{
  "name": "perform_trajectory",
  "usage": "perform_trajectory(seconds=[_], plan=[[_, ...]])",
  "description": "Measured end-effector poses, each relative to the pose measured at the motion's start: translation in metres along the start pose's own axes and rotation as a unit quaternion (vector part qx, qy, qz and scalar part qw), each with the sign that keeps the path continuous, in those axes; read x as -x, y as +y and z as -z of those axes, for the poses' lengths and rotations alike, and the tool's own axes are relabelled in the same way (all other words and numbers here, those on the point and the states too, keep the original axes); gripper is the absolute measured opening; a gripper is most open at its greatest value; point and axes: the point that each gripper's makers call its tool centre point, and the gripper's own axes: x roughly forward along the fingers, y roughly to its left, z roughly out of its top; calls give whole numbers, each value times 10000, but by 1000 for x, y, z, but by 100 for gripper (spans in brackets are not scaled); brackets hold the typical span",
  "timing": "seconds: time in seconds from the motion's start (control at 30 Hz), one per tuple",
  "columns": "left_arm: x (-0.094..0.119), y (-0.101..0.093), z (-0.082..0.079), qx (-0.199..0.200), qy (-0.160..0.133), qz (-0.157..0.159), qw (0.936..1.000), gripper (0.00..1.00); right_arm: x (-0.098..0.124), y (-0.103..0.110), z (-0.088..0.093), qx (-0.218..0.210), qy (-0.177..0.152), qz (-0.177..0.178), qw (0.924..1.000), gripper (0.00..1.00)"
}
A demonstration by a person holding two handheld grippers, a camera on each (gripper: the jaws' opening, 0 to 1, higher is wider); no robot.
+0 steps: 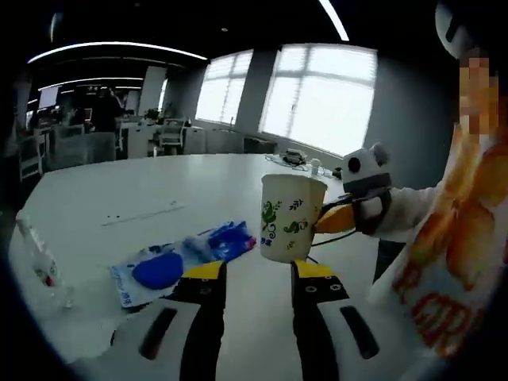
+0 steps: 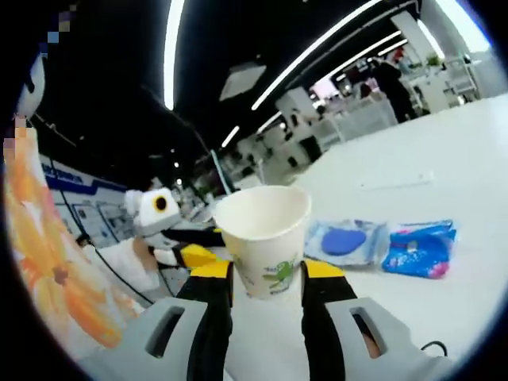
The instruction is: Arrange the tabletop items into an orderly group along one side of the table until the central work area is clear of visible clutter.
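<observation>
The white paper cup with green leaf print point(image 2: 265, 236) is pinched low between the right gripper point(image 2: 266, 274) jaws, lifted off the white table point(image 1: 119, 194) for relocation; left gripper point(image 1: 258, 274) is spread and empty near the blue plastic packets point(image 1: 186, 258).

On the white bench point(image 1: 119, 190) lie a blue-and-clear packet point(image 1: 155, 271), a blue wrapper point(image 1: 226, 238) touching it, and a clear bottle point(image 1: 40, 262) at the left.
</observation>
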Motion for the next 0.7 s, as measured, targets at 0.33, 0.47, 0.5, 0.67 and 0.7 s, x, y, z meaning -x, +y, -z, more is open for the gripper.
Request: perform_trajectory(seconds=[0.33,0.47,0.5,0.67,0.7], plan=[[-10,-57,-51,-1956,504,1070,9735,32,-10,8,18,567,548,-24,9969,32],[-19,-61,-55,-2148,645,1234,9667,25,-8,7,15,582,524,-14,9969,32],[-20,-60,-50,-2157,805,1236,9652,24,-8,7,14,596,525,-8,9968,32],[-24,-61,-18,-2715,1596,1436,9382,13,-8,9,9,705,479,-13,9964,32],[-26,-60,-18,-2831,1577,1404,9355,11,-9,10,11,813,531,-40,9953,32]])
